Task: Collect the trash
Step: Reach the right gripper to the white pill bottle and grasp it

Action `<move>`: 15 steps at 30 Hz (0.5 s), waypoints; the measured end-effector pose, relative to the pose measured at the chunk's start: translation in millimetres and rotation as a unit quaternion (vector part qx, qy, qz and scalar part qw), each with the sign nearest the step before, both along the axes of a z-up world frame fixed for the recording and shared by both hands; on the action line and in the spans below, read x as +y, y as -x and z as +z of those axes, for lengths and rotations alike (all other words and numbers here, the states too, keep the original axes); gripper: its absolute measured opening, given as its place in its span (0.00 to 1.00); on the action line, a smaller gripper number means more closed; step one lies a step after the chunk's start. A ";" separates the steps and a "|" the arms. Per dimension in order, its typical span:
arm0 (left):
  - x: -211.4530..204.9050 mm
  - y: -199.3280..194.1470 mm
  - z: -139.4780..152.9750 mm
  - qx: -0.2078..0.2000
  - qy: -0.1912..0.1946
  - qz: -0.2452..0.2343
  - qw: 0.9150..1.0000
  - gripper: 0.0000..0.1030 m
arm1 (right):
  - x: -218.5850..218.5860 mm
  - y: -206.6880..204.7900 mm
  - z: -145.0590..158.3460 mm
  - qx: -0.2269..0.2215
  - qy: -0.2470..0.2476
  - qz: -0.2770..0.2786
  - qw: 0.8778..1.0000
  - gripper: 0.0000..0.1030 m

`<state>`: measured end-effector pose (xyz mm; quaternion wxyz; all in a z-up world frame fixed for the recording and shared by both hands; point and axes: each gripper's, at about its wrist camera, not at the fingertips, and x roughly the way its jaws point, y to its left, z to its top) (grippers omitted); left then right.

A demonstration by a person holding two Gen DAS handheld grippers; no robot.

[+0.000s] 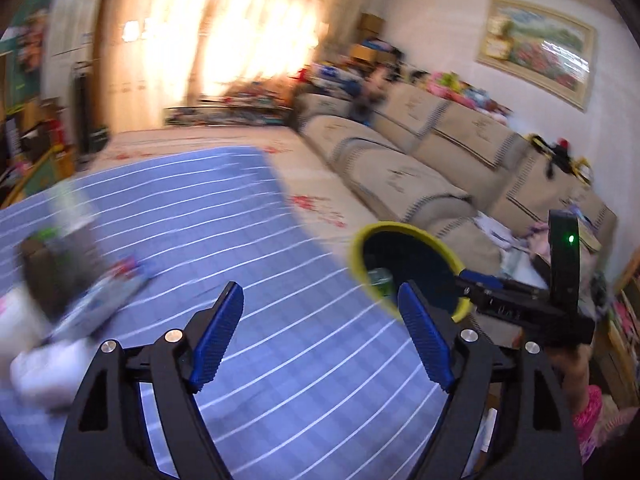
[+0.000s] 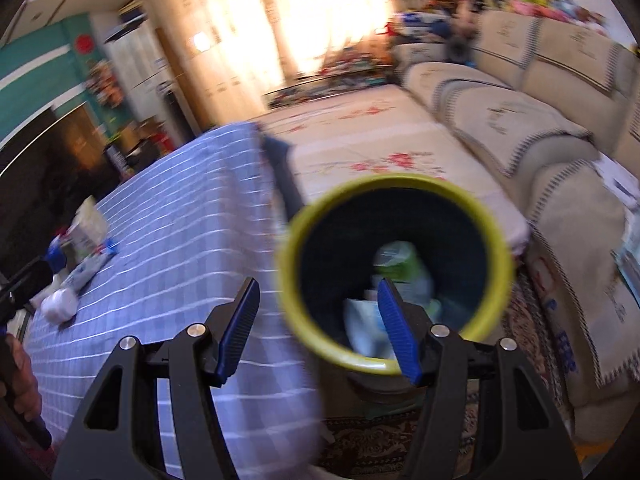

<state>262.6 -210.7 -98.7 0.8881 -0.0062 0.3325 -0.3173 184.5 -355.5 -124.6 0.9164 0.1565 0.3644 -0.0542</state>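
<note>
A yellow-rimmed bin [image 2: 296, 320] with a dark inside stands off the table's right edge. In it lie a green-and-white wrapper [image 2: 400, 264] and a white scrap [image 2: 364, 328]. My right gripper [image 2: 318, 284] hangs open over the bin's near rim, one finger outside and one inside, pressing on nothing. My left gripper [image 1: 320, 292] is open and empty over the blue checked tablecloth [image 1: 240, 220], with the bin [image 1: 356, 252] just to its right. Blurred trash lies at the table's left: a carton [image 2: 90, 224], a tube [image 2: 88, 268] and a white wad [image 2: 60, 304].
A beige sofa [image 1: 400, 168] runs along the right wall behind the bin. A floral floor mat [image 2: 360, 136] lies past the table, and a patterned rug [image 2: 380, 440] is under the bin. A person's hand [image 2: 20, 380] shows at the left edge. Both views are motion-blurred.
</note>
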 end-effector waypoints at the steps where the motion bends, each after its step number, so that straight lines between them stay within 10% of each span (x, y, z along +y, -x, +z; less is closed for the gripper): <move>1: 19.5 6.1 -0.6 -0.002 -0.001 0.019 1.000 0.77 | 11.7 -5.4 0.9 0.000 0.000 0.012 1.000 0.58; 15: 246.5 88.2 2.0 -0.037 -0.026 0.235 0.971 0.81 | 244.7 -53.9 12.9 -0.004 0.020 0.201 0.979 0.61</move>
